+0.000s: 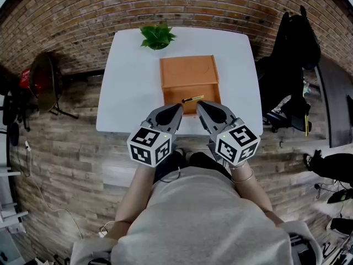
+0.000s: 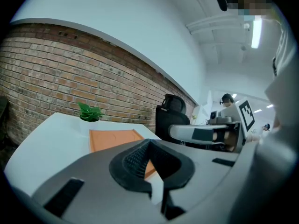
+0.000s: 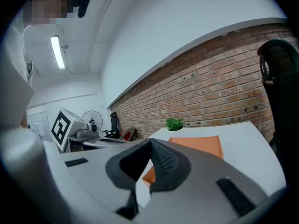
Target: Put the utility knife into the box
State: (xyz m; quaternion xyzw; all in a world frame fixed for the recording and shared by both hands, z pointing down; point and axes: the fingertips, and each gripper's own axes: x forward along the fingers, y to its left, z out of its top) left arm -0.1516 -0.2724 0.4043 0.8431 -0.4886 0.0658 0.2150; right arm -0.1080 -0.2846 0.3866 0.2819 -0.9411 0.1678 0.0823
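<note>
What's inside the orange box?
A yellow-and-black utility knife lies in the open near section of the box. The left hand-held gripper and right hand-held gripper cover its front edge.

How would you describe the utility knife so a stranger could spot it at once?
Find the white table before the brick wall, then the orange box at its middle. On the box's near part lies the utility knife: a slim dark-and-yellow bar, unlike the leafy green plant at the far edge.

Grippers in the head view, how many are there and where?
2. The left gripper is at the left, the right gripper at the right, side by side over the table's near edge, tips by the orange box.
</note>
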